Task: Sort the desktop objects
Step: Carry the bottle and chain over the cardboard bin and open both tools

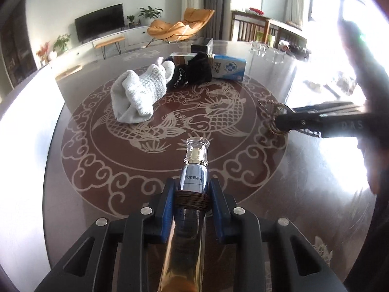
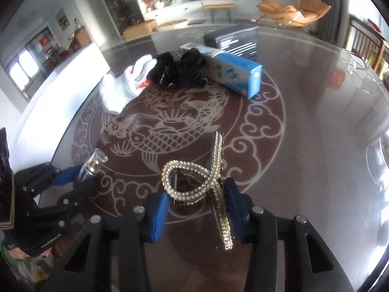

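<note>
My left gripper (image 1: 192, 187) is shut on a glass cosmetic bottle (image 1: 194, 168) with a clear cap, held above the round table; it also shows in the right wrist view (image 2: 93, 166). My right gripper (image 2: 197, 194) is shut on a gold rhinestone hair clip (image 2: 194, 182); the clip also shows in the left wrist view (image 1: 274, 109) at the right. A white knitted sock (image 1: 138, 92), a black cloth bundle (image 1: 192, 70) and a blue-and-white carton (image 1: 228, 68) lie together at the far side of the table.
A dark box (image 2: 231, 40) stands behind the carton. The glass-topped table (image 1: 304, 170) bears a fish pattern. Clear glassware (image 1: 267, 51) stands at the far right edge. An orange chair (image 1: 180, 26) and a TV (image 1: 99, 24) lie beyond.
</note>
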Available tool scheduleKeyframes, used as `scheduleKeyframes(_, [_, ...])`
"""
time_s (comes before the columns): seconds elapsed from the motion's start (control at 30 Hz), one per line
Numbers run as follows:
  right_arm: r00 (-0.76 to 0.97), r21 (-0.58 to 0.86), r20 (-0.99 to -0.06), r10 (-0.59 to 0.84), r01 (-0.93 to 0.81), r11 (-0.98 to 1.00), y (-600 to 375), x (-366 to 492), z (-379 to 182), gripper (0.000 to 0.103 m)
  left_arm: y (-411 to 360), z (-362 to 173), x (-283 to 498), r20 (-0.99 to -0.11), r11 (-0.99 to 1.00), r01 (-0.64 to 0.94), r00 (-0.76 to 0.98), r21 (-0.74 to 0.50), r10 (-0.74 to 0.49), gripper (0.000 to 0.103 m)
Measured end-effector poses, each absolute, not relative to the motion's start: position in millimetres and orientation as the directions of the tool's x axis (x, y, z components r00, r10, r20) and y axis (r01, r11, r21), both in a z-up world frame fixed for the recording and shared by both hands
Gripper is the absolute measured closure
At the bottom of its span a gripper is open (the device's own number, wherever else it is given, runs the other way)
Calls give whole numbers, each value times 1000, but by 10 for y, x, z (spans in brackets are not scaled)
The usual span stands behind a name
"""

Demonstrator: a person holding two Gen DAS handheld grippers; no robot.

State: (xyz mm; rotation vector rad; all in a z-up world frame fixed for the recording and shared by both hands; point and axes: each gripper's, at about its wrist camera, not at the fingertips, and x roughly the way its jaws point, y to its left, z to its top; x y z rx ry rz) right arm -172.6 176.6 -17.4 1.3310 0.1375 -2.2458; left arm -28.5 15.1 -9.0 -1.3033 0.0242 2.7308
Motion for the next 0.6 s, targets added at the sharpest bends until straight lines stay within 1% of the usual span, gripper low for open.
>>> scheduleKeyframes(0.2, [-416, 234, -802, -430, 443, -865, 1926, -1423, 136, 60, -25, 353, -2, -699, -986, -76, -698, -145, 157, 75])
scheduleKeyframes(0.37, [-435, 255, -758, -485, 488, -835, 1668, -1150, 436, 62, -382, 881, 325, -612, -967, -53, -765, -248, 200, 75])
scheduleKeyframes(0.4, [-435, 265, -743, -509, 508, -820, 1585, -1091, 531, 78, -460, 980, 388, -597, -963, -51, -776, -263, 204, 75])
scheduleKeyframes(0.43, [-434, 271, -731, -526, 523, -808, 1493, -1043, 633, 84, -549, 1084, 455, -580, -959, -46, -788, -278, 206, 75])
scheduleKeyframes(0.5, [-433, 268, -709, -556, 564, -781, 1287, -943, 816, 86, -784, 1296, 590, -546, -952, -25, -815, -305, 196, 75])
scheduleKeyframes(0.6, [-417, 258, -695, -586, 616, -744, 961, -854, 995, 86, -1190, 1521, 773, -526, -947, 22, -836, -321, 159, 75])
